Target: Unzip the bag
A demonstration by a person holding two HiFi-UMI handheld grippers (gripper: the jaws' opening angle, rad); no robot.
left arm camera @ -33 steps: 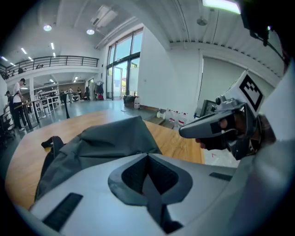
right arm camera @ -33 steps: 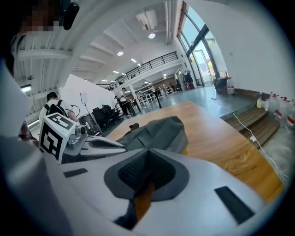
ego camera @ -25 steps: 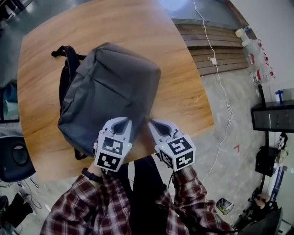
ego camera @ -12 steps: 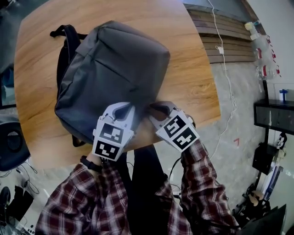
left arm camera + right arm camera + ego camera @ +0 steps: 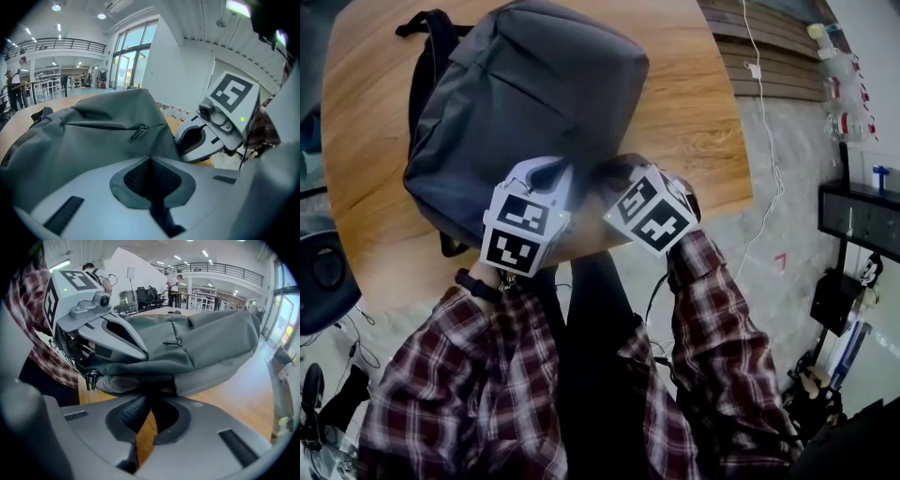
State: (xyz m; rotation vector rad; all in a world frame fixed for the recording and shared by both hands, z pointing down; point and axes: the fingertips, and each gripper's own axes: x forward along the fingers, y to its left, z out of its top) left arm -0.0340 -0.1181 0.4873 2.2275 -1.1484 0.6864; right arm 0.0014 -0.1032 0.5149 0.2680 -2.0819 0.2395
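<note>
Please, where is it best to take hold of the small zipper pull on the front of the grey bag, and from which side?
Probably its free end. The zipper pull lies flat on the upward front face of the bag, so come from above, one jaw at each long edge, and pinch across its narrow width. A sideways approach would likely catch fabric.

A grey backpack lies on a wooden tabletop in the upper half of the frame, its black straps at upper left. At centre, the left tool and right tool meet its near edge, held by a person in plaid sleeves. A white cable trails across the floor at right.
</note>
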